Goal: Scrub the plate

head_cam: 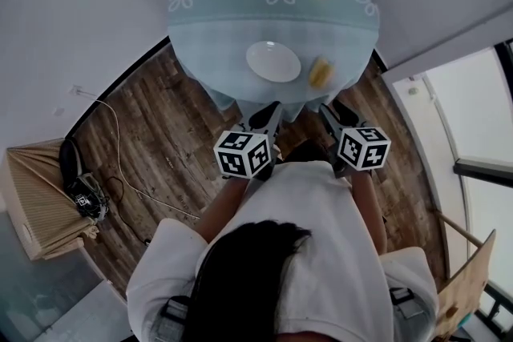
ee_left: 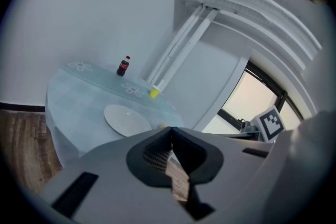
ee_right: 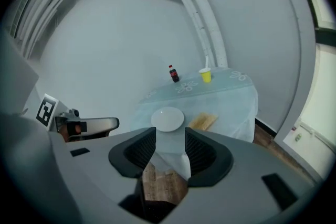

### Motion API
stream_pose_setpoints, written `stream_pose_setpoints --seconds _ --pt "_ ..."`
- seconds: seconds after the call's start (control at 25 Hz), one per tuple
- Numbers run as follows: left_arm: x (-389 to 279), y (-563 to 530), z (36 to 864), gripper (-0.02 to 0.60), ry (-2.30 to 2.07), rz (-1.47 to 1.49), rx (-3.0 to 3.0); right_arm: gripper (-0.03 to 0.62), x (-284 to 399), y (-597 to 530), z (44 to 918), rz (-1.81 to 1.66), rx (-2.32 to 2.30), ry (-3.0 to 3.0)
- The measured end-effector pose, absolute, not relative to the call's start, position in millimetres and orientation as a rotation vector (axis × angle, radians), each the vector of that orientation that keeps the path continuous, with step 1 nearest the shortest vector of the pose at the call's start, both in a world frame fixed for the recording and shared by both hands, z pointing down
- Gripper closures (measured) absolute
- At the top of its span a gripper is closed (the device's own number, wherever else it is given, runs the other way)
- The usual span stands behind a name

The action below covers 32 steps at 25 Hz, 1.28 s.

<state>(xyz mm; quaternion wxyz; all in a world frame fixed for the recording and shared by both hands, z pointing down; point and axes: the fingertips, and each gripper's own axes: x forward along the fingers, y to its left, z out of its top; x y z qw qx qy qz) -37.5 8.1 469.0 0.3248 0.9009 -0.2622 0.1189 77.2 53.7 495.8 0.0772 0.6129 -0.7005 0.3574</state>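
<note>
On the round table [head_cam: 210, 18], the plate [head_cam: 273, 61] lies beside a yellow sponge [head_cam: 320, 73]. Left gripper [ee_left: 170, 140] pressed together, empty; right gripper [ee_right: 170, 147] spread, empty. Approach stage, judged: next, right must pinch the sponge.

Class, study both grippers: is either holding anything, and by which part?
Nothing is held. The left gripper is shut on nothing; the right gripper is open and empty. The plate lies untouched on the table.

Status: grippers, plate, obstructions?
Left gripper shut, right gripper open, both empty. Plate untouched on table, sponge beside it. Nothing blocks the plate.
</note>
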Motion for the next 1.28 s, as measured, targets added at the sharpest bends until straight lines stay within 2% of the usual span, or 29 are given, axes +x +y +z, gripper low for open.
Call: stream_pose_setpoints --seconds 0.64,0.92,1.28 --pt "-43.7 -15.9 475.4 0.572 -0.762 0.303 2.313 0.434 116.7 28.8 514.6 1.169 1.921 -2.001" --pt "-27.8 -25.5 480.1 0.572 -0.769 0.34 2.299 0.434 140.6 9.2 532.6 1.425 1.949 -1.968" --pt "-17.4 -39.2 488.5 0.572 -0.796 0.362 2.252 0.434 158.6 -14.4 558.2 1.536 1.9 -1.906"
